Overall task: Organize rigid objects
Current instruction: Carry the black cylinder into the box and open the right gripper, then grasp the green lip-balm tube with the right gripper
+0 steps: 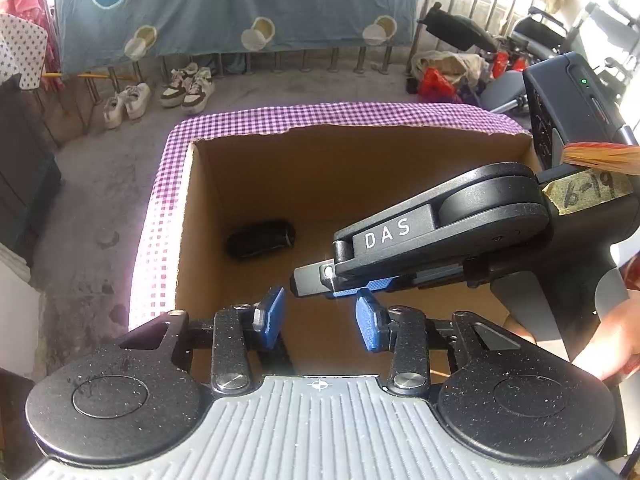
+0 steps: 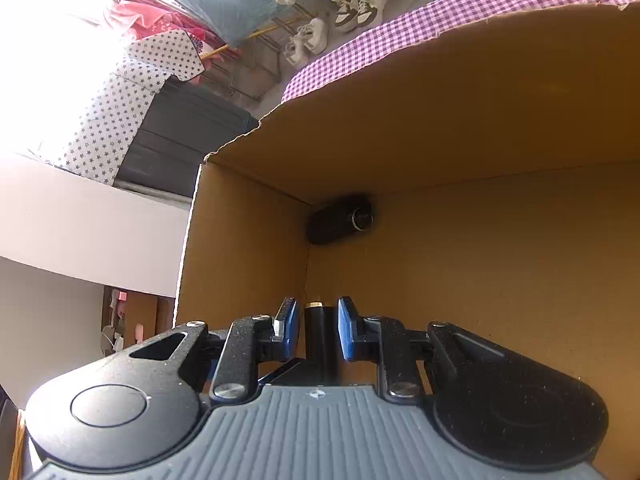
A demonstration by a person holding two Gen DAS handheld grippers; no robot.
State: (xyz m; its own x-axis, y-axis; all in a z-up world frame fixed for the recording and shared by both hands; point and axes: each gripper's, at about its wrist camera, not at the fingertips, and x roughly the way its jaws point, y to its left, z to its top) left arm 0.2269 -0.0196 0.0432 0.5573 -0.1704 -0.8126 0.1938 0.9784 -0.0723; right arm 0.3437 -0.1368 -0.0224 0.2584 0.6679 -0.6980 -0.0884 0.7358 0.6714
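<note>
1. Cardboard box sits on the checked cloth, a black case already inside.
2. Right gripper pinches a slim black cylinder; lower it close to the floor of the box before letting go.
3. Left gripper hangs spread, empty.

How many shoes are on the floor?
4. Two white shoes sit left, and two dark-and-white shoes sit just right of them, all by the railing under the blue sheet. More could hide behind the box.

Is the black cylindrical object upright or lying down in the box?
Lying down: the black cylindrical object rests on its side on the cardboard box floor, in a corner.
</note>
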